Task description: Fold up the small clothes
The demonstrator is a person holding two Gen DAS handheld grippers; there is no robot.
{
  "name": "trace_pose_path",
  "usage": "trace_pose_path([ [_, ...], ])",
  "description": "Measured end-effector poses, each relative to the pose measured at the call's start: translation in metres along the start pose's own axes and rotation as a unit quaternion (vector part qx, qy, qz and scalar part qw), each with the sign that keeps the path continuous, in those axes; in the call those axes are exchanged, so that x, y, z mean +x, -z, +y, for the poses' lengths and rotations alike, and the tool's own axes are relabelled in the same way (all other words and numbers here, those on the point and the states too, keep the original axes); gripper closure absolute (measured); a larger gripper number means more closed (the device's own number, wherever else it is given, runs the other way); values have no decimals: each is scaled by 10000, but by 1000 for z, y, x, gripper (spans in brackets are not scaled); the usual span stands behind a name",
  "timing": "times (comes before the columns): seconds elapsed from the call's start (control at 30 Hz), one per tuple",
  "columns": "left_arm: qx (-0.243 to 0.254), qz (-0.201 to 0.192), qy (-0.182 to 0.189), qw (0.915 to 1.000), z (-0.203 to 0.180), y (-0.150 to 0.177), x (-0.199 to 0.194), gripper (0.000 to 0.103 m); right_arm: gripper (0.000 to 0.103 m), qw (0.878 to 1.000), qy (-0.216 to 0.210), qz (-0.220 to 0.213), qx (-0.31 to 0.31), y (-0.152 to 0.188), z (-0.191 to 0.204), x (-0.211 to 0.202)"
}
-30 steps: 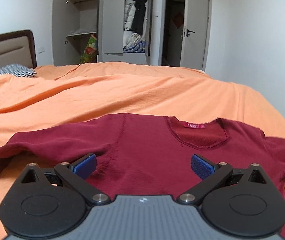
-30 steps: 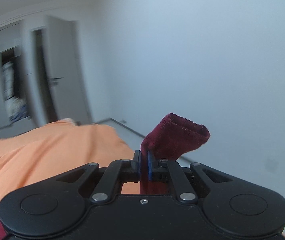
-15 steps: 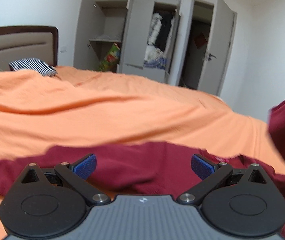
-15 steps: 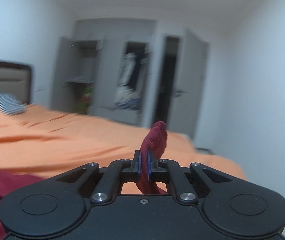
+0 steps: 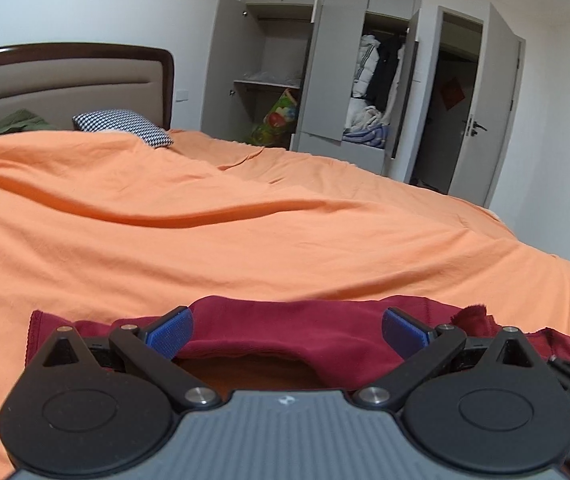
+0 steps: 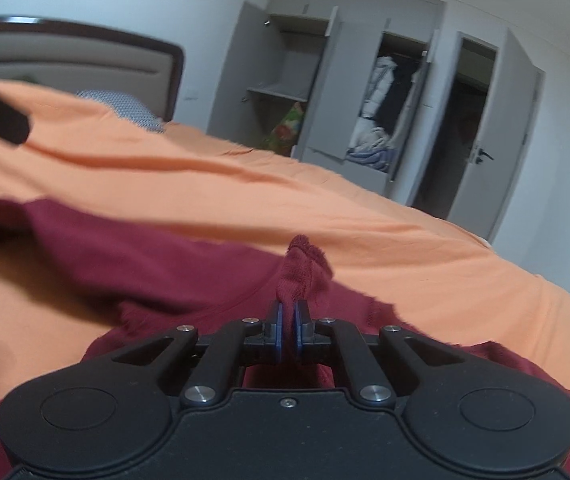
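Left wrist view. Left gripper (image 5: 287, 330): black two-finger tool with blue ribbed pads (image 5: 169, 332), fingers spread wide apart and holding nothing. It hangs low over a dark red knitted sweater (image 5: 285, 330), which lies crumpled in a band across the near part of the bed. A fold of the sweater sits between the spread fingers without being clamped. Orange bedsheet (image 5: 245, 240): rumpled, with one long crease running across it, covering the whole bed under the sweater. Black-and-white checked pillow (image 5: 125, 126): at the head of the bed, against a beige padded headboard with dark wooden frame (image 5: 65, 84). Green cloth (image 5: 17, 122): bunched beside the pillow, at the far left. Grey wardrobe (image 5: 325, 76): doors standing open, clothes hanging and piled inside, a colourful bag on its floor. Grey room door (image 5: 481, 112): ajar, to the right of the wardrobe.

Right wrist view. Right gripper (image 6: 287, 332): same black build, blue pads pressed together on the frayed cuff of the sweater's sleeve (image 6: 303, 276), which stands up in a tuft above the fingertips. The body of the sweater (image 6: 145, 264) spreads on the orange sheet beneath and to the left of the gripper. A dark, blurred piece of the other tool shows at the left edge. Headboard, pillow, wardrobe and door appear behind, somewhat blurred.
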State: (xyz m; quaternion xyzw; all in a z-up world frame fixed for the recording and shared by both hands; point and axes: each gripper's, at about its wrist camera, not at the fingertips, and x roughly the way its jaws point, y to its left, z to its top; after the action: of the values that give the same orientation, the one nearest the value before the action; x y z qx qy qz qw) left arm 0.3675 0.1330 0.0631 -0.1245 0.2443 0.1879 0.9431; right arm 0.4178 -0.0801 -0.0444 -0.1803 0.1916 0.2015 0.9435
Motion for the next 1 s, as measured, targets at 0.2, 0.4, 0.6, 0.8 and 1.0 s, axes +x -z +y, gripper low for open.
trace_pose_path([
  [0.2, 51, 48, 96, 9999, -8, 5, 5, 0, 63, 9989, -433, 135, -125, 5, 6, 7],
  [0.4, 344, 33, 386, 9987, -42, 14, 14, 0, 18, 9993, -378, 24, 37, 15, -24, -36],
  [0.6, 786, 45, 1000, 9919, -92, 23, 48, 0, 2, 9967, 469, 23, 660, 42, -104, -67],
  [0.8, 1086, 165, 1231, 9863, -131, 31, 82, 1, 1, 9741, 1454, 272, 1709, 81, -193, -77],
  [1.0, 1099, 491, 1330, 9838, -141, 36, 102, 26, 17, 9490, 1248, 300, 2878, 117, -231, -84],
])
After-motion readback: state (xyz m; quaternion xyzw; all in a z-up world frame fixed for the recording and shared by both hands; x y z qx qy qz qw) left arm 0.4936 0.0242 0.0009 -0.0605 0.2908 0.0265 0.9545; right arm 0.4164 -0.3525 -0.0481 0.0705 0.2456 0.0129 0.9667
